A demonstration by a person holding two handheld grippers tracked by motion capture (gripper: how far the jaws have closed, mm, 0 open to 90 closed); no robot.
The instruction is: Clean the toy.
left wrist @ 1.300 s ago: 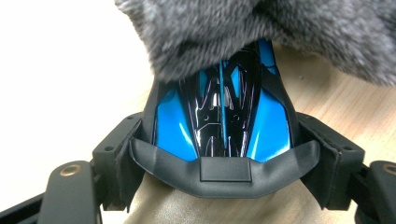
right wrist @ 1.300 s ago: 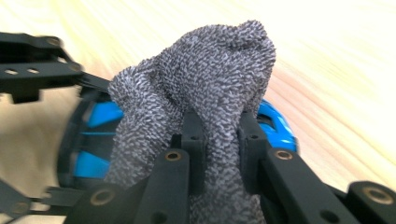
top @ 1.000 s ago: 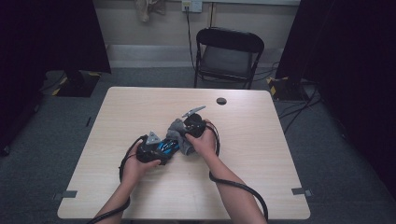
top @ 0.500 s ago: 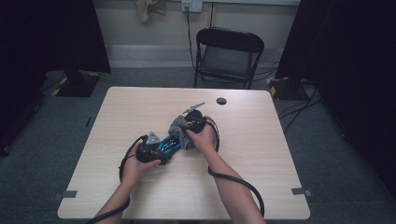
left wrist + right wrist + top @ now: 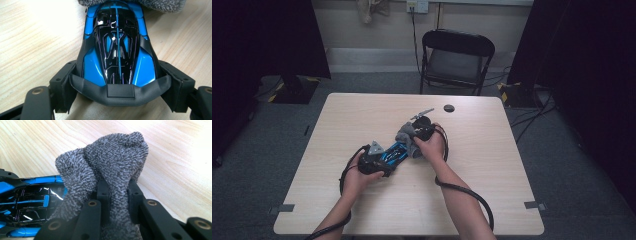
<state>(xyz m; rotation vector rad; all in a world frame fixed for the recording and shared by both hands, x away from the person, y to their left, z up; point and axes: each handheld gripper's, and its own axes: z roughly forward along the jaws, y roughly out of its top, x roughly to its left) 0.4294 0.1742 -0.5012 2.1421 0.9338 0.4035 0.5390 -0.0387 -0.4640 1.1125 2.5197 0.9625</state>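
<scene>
A blue and black toy car (image 5: pixel 394 152) lies on the wooden table (image 5: pixel 362 115) near its middle. My left gripper (image 5: pixel 386 159) is shut on the car (image 5: pixel 116 50), with one jaw pressed against each flank just ahead of its black rear wing (image 5: pixel 120 91). My right gripper (image 5: pixel 413 142) is shut on a bunched grey terry cloth (image 5: pixel 107 162). The cloth (image 5: pixel 406 134) rests against the far end of the car (image 5: pixel 30 202), and its edge covers the car's nose (image 5: pixel 160 5). A hand holds each gripper.
A small black round object (image 5: pixel 449 108) lies near the table's far edge. A black folding chair (image 5: pixel 457 55) stands behind the table. Thick black cables (image 5: pixel 464 192) trail from the grippers toward the near edge. Tape marks (image 5: pixel 534 205) sit by the near corners.
The right gripper with the cloth has shifted slightly toward the far side of the table. The left gripper and the car have stayed put.
</scene>
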